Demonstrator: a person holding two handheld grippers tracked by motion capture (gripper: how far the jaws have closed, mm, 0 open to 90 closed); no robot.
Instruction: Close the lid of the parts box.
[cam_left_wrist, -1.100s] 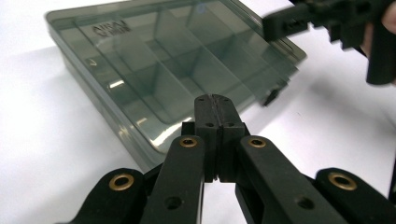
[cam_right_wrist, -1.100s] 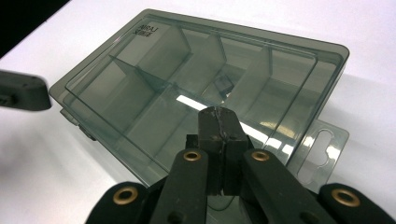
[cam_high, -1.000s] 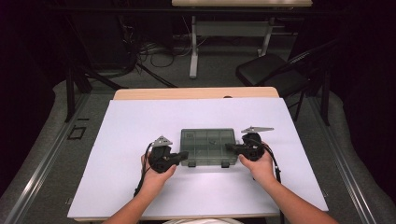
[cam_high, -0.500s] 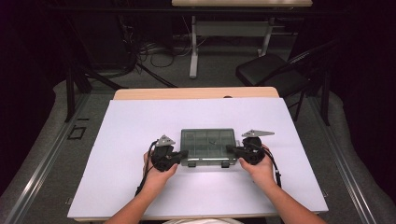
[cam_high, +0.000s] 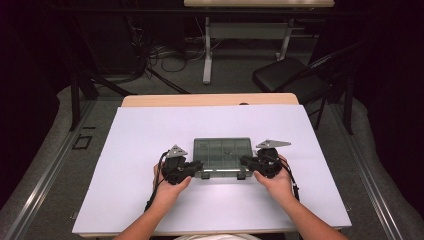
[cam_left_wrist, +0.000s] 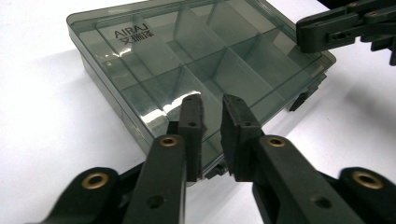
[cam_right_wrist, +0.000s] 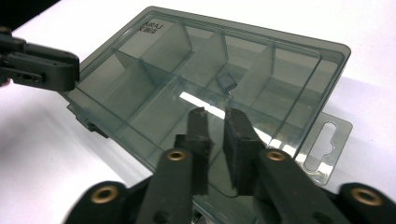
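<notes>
Jaws slightly parted over AIRAJ-marked box (cam_left_wrist: 187, 70)

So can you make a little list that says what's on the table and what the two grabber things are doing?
thing: smoky clear plastic compartment box, lid closed
inside: one small dark piece, other compartments look empty
surface: white table
left gripper: at box's left front corner, jaws just opened slightly, nothing between
right gripper: at box's right front corner, same

Both tongs, left (cam_left_wrist: 212, 116) and right (cam_right_wrist: 215, 126), have just parted slightly at the box's (cam_high: 222, 152) front corners, gripping nothing
</notes>
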